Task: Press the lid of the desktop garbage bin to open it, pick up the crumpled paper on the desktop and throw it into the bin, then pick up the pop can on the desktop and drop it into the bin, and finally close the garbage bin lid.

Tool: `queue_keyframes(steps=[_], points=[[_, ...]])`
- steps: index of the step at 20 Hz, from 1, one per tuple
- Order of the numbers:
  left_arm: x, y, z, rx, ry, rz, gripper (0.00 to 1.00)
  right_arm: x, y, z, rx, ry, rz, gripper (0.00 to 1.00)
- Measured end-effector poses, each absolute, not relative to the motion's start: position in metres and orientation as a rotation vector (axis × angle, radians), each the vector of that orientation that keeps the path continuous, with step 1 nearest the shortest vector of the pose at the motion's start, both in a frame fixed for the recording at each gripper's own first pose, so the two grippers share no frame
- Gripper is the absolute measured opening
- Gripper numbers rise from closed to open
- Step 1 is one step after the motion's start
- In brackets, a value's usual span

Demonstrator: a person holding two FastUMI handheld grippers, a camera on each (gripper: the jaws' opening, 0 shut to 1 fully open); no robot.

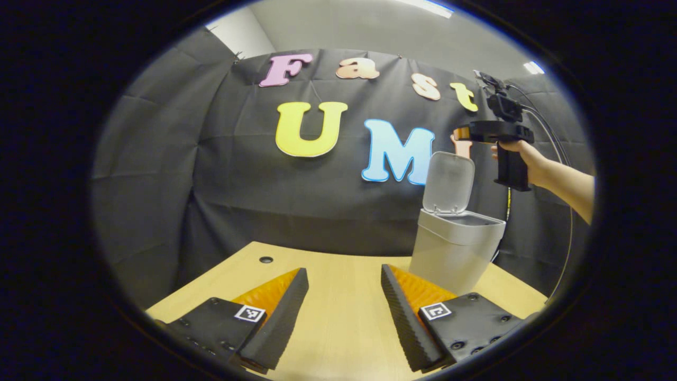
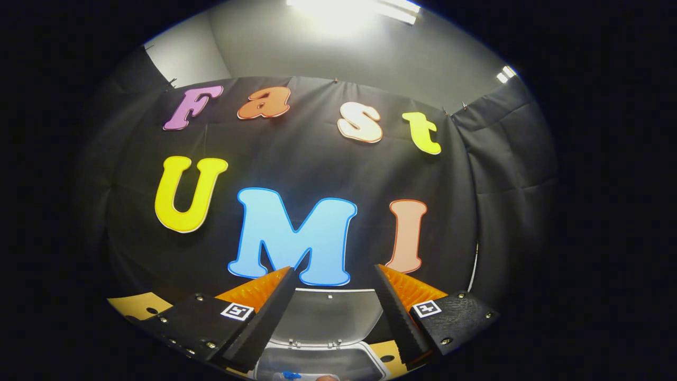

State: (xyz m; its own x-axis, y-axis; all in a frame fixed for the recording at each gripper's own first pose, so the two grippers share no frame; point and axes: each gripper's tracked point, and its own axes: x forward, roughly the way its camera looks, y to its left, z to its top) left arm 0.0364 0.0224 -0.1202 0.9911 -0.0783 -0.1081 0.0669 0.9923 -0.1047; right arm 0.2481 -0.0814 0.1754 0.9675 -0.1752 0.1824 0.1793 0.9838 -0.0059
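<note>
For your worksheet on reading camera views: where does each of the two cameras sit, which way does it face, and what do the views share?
Left gripper view: rides low over the wooden desk, facing the booth wall; own open left gripper below, right gripper and hand above the garbage bin.
Right gripper view: rides directly above the bin, tilted toward the wall; own open right gripper below.
Shared: the bin and its raised lid.

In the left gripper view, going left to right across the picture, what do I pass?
Small hole in the table → left tongs, open over bare wood → garbage bin with its lid up → right tongs, held in a hand above the bin.
</note>
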Motion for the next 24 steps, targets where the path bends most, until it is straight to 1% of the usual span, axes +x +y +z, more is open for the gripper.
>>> queue_keyframes(steps=[5, 9, 12, 14, 15, 20, 21, 24], points=[[0.058, 0.030, -0.115, -0.076, 0.105, -0.159, 0.91, 0.265, -0.094, 0.184, -0.090, -0.174, -0.248, 0.93], [0.073, 0.046, -0.108, -0.081, 0.089, -0.160, 0.91, 0.282, -0.094, 0.187, -0.076, -0.152, -0.257, 0.93], [0.079, 0.057, -0.104, -0.086, 0.077, -0.139, 0.91, 0.298, -0.087, 0.184, -0.076, -0.127, -0.232, 0.94], [0.082, 0.059, -0.103, -0.094, 0.077, -0.131, 0.91, 0.308, -0.079, 0.181, -0.058, -0.108, -0.191, 0.93], [0.084, 0.061, -0.104, -0.095, 0.076, -0.123, 0.96, 0.313, -0.074, 0.178, -0.045, -0.097, -0.170, 0.93], [0.084, 0.064, -0.105, -0.108, 0.082, -0.053, 0.86, 0.332, -0.063, 0.154, -0.050, -0.020, -0.095, 0.94], [0.082, 0.064, -0.105, -0.111, 0.079, -0.040, 0.91, 0.336, -0.065, 0.156, -0.044, -0.030, -0.096, 0.94], [0.077, 0.065, -0.109, -0.108, 0.084, -0.007, 0.91, 0.340, -0.063, 0.151, -0.002, -0.016, -0.061, 0.93]])
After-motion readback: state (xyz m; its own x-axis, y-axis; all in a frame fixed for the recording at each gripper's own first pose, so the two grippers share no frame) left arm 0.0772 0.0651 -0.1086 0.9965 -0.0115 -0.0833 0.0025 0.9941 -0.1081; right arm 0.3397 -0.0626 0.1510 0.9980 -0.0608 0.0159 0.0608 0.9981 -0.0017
